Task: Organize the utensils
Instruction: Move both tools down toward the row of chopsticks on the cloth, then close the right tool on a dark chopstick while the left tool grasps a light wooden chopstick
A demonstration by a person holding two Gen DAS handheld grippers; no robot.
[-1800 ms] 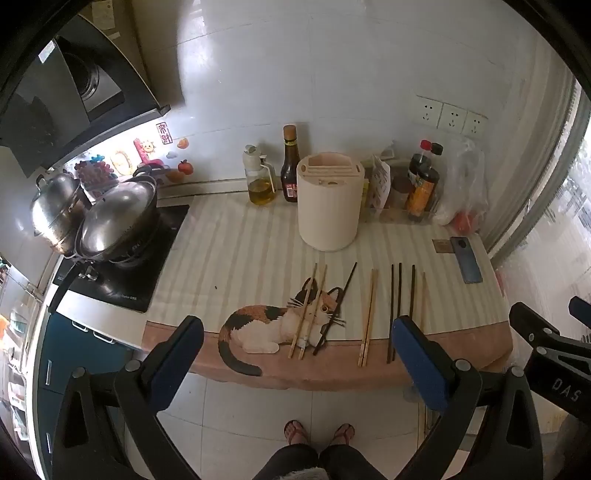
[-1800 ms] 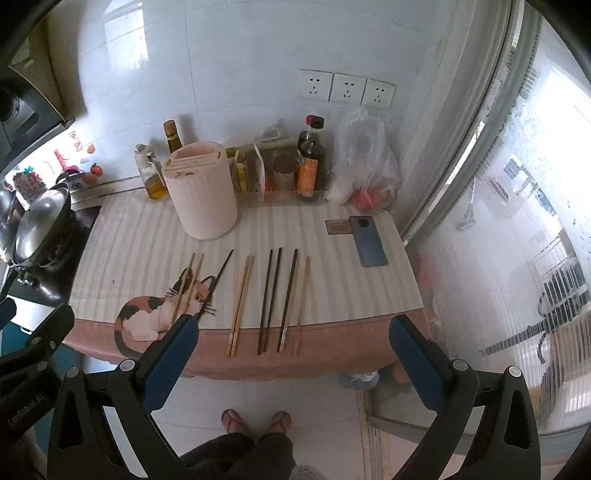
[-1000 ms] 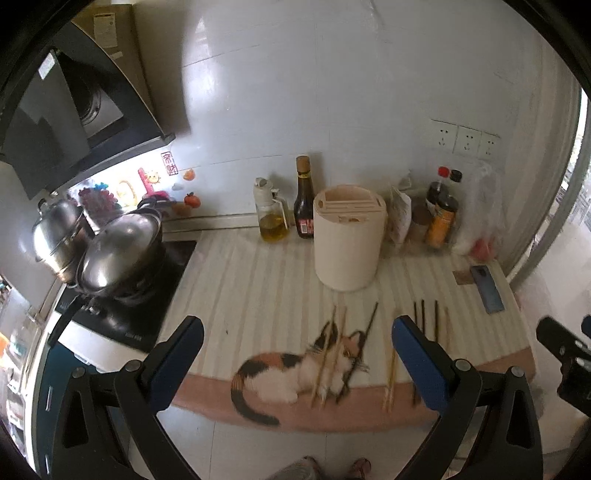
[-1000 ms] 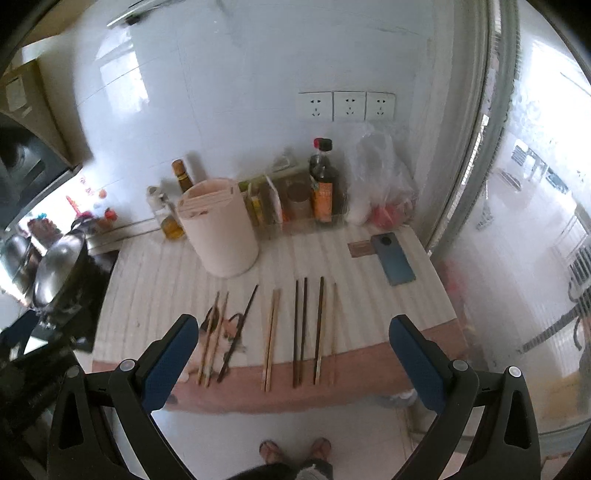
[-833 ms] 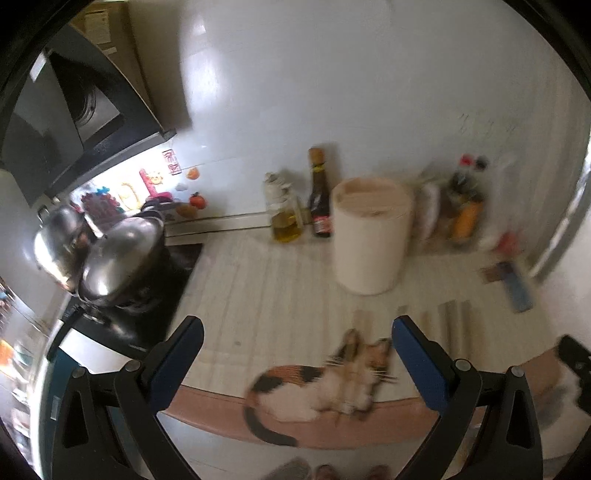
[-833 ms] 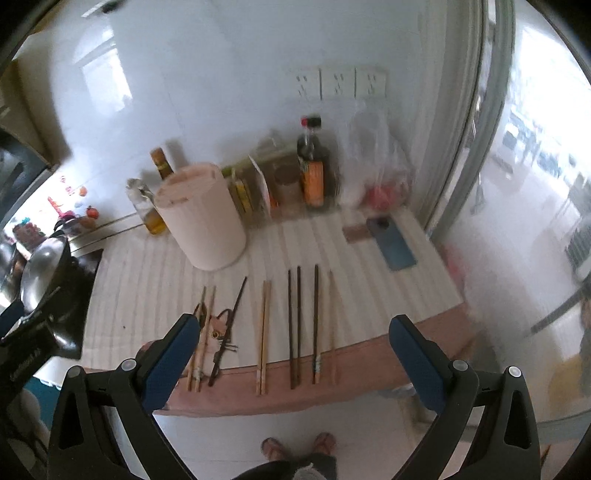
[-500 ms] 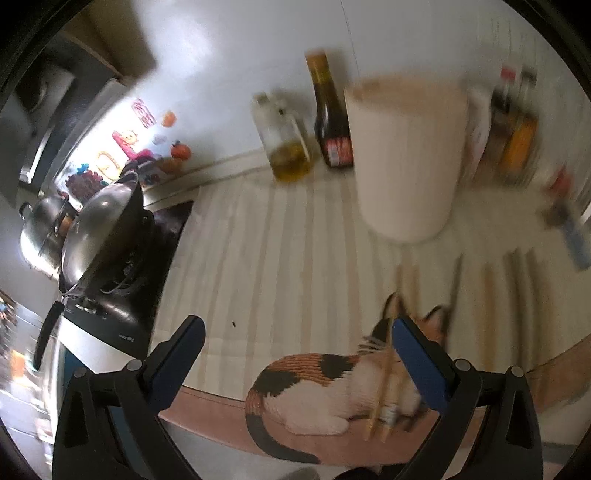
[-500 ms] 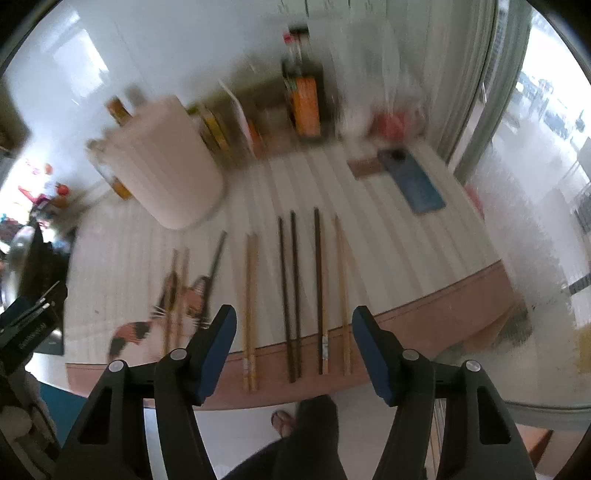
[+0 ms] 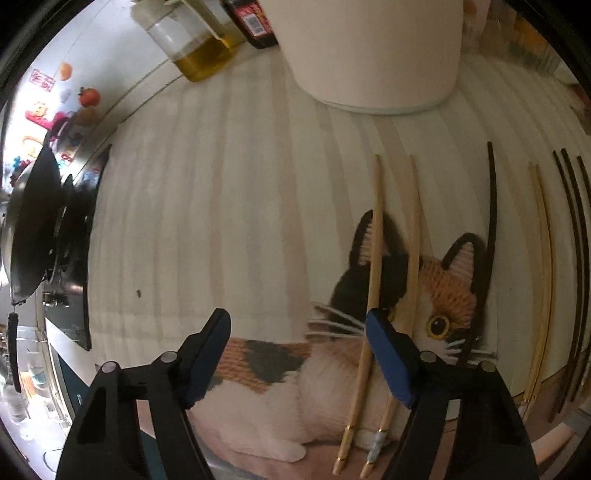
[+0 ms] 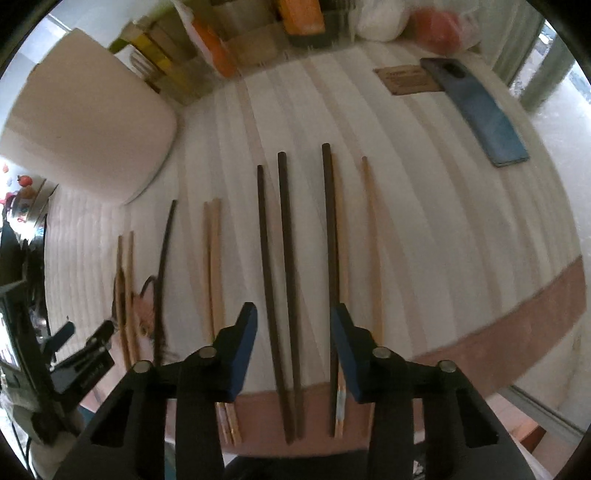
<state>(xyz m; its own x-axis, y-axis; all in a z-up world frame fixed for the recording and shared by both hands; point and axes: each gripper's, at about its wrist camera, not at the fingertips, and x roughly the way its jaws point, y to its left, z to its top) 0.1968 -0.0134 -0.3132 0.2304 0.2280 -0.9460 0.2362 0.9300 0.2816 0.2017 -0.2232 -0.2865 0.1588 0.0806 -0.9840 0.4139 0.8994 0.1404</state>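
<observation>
Several chopsticks lie side by side on the striped table mat. In the left wrist view a light wooden pair (image 9: 373, 280) lies over the cat picture, with a black chopstick (image 9: 489, 236) and a pale pair (image 9: 543, 266) further right. My left gripper (image 9: 297, 321) is open and empty, low over the mat, its right finger beside the wooden pair. In the right wrist view my right gripper (image 10: 293, 315) is open and empty, straddling a dark brown pair (image 10: 277, 266). Another dark chopstick (image 10: 330, 240) and a light one (image 10: 371, 236) lie just right. The cream utensil holder (image 10: 85, 133) stands behind.
An oil jar (image 9: 195, 48) and a sauce bottle (image 9: 247, 22) stand by the wall. A wok on the stove (image 9: 33, 221) is at the left. A phone (image 10: 480, 114) lies at the right, with bottles and bags (image 10: 303, 18) behind. The mat's pink edge (image 10: 517, 317) is near.
Both grippers have dropped from high above the floor down close to the table mat. Both have narrowed their opening while staying open and empty.
</observation>
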